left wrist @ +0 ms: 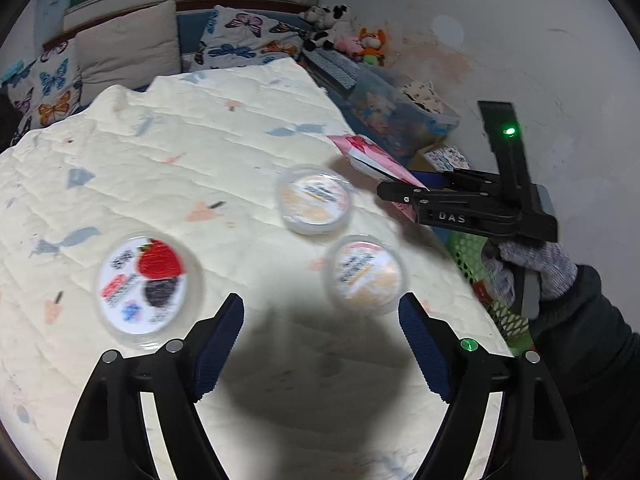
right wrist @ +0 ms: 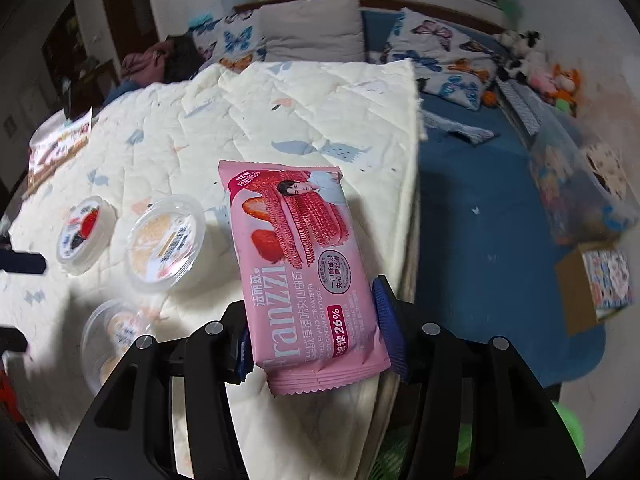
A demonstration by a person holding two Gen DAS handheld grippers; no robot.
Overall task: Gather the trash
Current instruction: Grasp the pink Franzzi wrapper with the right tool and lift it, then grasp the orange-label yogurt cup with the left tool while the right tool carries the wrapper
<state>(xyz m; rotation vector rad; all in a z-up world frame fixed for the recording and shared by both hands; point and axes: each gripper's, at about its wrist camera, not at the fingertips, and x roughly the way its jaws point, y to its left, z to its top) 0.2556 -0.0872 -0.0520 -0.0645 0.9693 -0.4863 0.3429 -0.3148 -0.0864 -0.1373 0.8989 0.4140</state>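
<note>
The right gripper [right wrist: 312,330] is clamped on a pink, flat plastic cookie packet [right wrist: 300,264], its blue ribbed pads pressing the packet's lower sides. The packet stands up out of the gripper above the edge of a cream quilted blanket [right wrist: 320,120] on the bed, printed with strawberries, pink sandwich cookies and the word "Franzzi"; its crimped bottom seam hangs below the pads. In the left wrist view the same packet [left wrist: 374,158] juts from the right gripper [left wrist: 400,194], held by a grey-gloved hand [left wrist: 532,268] over the blanket's right edge.

The left gripper [left wrist: 320,320] hovers with its fingers wide apart over the blanket [left wrist: 160,160], gripping nothing. Just ahead lie three round clear plastic cups: a berry-labelled cup [left wrist: 146,290] to the left, a beige-lidded cup [left wrist: 366,276] near the right finger, and a second beige-lidded cup [left wrist: 316,200] farther on. A green mesh basket [left wrist: 480,264] sits below the bed's edge, under the right gripper. Butterfly-print pillows [left wrist: 248,40] lie at the head of the bed.
</note>
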